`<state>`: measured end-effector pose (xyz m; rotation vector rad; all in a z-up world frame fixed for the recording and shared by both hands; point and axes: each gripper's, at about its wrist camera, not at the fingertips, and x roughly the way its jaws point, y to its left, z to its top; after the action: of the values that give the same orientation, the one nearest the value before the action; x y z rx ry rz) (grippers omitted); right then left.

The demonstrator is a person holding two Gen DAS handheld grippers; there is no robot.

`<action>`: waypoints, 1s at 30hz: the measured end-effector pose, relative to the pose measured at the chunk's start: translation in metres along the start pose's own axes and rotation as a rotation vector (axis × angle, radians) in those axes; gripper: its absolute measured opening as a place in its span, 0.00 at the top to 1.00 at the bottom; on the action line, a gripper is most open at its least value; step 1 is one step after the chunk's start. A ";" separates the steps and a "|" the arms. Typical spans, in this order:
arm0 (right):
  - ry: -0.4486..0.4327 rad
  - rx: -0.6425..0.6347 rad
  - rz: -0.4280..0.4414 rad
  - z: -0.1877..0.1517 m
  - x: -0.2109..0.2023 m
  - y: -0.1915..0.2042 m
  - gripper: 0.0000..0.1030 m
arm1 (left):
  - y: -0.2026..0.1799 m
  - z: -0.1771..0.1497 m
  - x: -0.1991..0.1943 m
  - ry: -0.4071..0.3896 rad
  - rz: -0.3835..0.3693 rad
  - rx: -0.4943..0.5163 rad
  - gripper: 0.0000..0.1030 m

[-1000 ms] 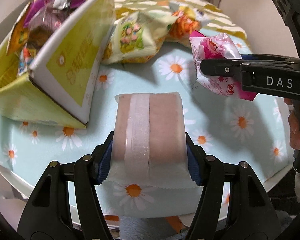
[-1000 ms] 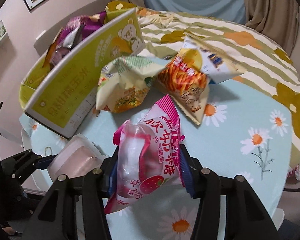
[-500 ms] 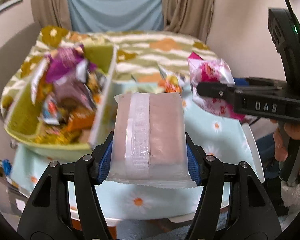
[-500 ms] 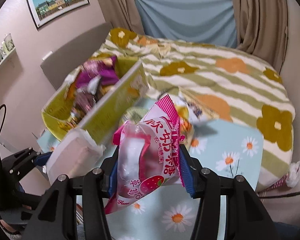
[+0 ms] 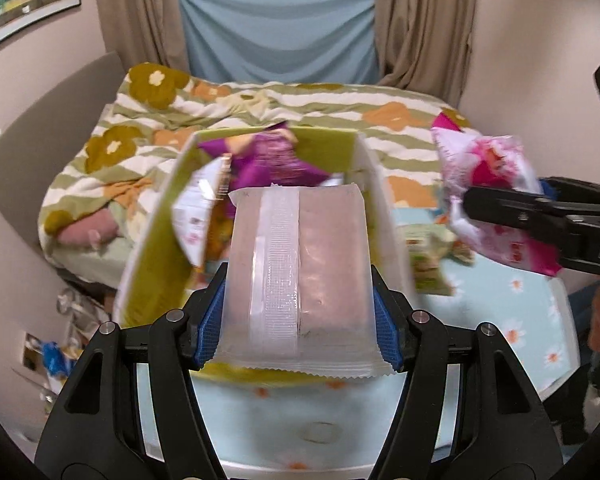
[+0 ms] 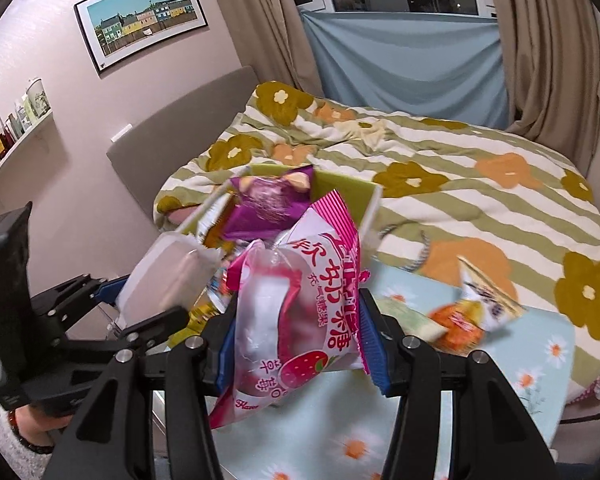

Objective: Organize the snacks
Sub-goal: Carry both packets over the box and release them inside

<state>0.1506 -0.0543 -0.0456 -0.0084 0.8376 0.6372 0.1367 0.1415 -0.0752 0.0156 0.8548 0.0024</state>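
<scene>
Squarely between the blue pads of the left claw, a pale pink wrapped snack bar is being pinched, its clear seam strip facing up, and it is hanging in the air in front of the yellow-green snack box. Just beside it, the right claw is squeezing a pink-and-white strawberry candy bag between its own pads, also raised off the worktop. That box is sitting on the daisy-patterned worktop and is holding a purple packet among other wrappers. An orange snack bag and a pale green packet are lying loose on the worktop to the box's right. Beyond, a bed with a striped floral cover is filling the background.
</scene>
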 end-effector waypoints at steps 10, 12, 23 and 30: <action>0.058 0.054 -0.043 0.005 0.058 0.040 0.53 | 0.068 -0.010 0.067 0.079 -0.045 0.021 0.00; 0.073 0.090 -0.057 0.000 0.065 0.042 0.53 | 0.073 -0.012 0.069 0.082 -0.060 0.036 0.00; 0.124 0.197 -0.088 -0.003 0.067 0.053 0.52 | 0.088 -0.010 0.048 0.081 -0.042 0.082 0.00; 0.123 0.224 -0.096 0.001 0.085 0.061 0.50 | 0.094 -0.014 0.038 0.079 -0.023 0.069 0.00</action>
<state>0.1607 0.0404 -0.0896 0.1152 1.0176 0.4531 0.1516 0.2360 -0.1115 0.0705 0.9337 -0.0481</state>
